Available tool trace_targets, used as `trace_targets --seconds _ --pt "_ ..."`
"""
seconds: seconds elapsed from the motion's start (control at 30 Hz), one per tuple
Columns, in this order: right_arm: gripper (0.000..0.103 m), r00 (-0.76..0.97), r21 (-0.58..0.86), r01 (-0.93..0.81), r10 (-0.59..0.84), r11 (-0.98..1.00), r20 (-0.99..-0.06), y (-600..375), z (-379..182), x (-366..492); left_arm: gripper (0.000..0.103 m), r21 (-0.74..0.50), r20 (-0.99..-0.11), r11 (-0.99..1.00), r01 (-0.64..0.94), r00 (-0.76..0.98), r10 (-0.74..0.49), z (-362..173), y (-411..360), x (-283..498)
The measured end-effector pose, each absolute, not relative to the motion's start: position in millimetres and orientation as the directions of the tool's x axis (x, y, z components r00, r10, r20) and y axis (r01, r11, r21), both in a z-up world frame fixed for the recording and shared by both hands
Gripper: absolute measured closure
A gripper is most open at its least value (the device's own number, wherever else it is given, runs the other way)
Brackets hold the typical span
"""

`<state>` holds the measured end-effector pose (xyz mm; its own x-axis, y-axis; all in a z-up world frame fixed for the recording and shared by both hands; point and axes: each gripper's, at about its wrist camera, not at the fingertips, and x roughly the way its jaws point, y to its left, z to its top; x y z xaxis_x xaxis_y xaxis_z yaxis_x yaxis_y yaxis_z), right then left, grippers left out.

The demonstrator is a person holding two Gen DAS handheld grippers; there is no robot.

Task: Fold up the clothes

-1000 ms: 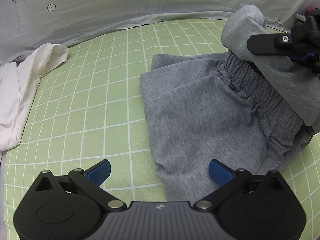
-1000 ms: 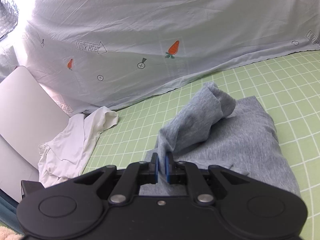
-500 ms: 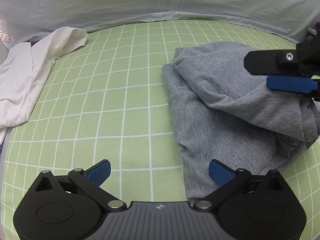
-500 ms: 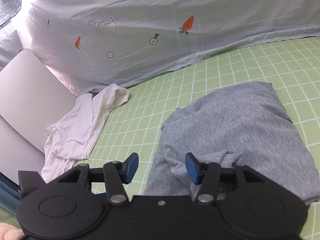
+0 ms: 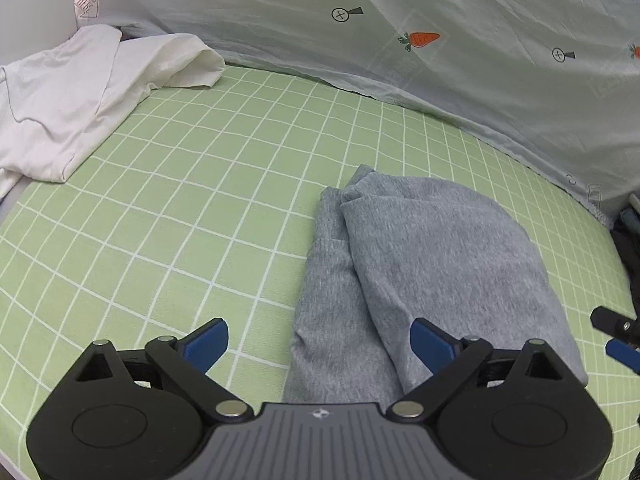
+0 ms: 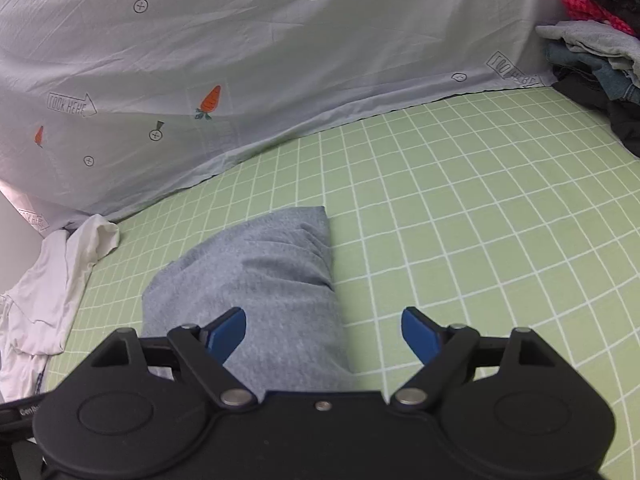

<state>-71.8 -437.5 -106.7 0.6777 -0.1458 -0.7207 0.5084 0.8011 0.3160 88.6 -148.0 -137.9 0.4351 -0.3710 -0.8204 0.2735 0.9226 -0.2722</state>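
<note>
Grey shorts [image 5: 420, 264] lie folded over on the green checked sheet [image 5: 200, 200]; they also show in the right wrist view [image 6: 264, 280]. My left gripper [image 5: 320, 344] is open and empty, just above the near edge of the shorts. My right gripper [image 6: 324, 332] is open and empty, over the near right part of the shorts. Its fingertips [image 5: 618, 336] show at the right edge of the left wrist view.
A crumpled white garment [image 5: 80, 96] lies at the far left, also in the right wrist view [image 6: 48, 304]. A pale printed cloth [image 6: 280, 60] hangs behind the bed. A pile of dark and grey clothes [image 6: 596, 56] sits at the far right.
My right gripper laid the lifted part of the shorts down over the rest, let go and opened wide. Both grippers have drawn back from the shorts.
</note>
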Motion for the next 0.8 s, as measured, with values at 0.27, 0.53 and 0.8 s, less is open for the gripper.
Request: trace_targets --seconds 0.27,0.53,0.8 --pt "0.016 0.645 0.316 0.527 -0.129 0.789 -0.753 -460.4 -128.0 -72.1 0.021 -0.429 -0.805 0.869 0.245 0.333 -0.492 -152.5 -170.9 85.8" --pt "0.016 0.611 0.307 0.514 -0.09 0.801 -0.787 -459.6 -143.0 -76.2 0.046 -0.479 -0.809 0.853 0.21 0.272 -0.521 -166.8 -187.5 86.8" --pt "0.015 0.59 0.305 0.546 -0.099 0.78 -0.802 -467.6 -148.4 -76.9 0.099 -0.429 -0.799 0.863 0.266 0.333 -0.5 -154.6 -193.4 85.0"
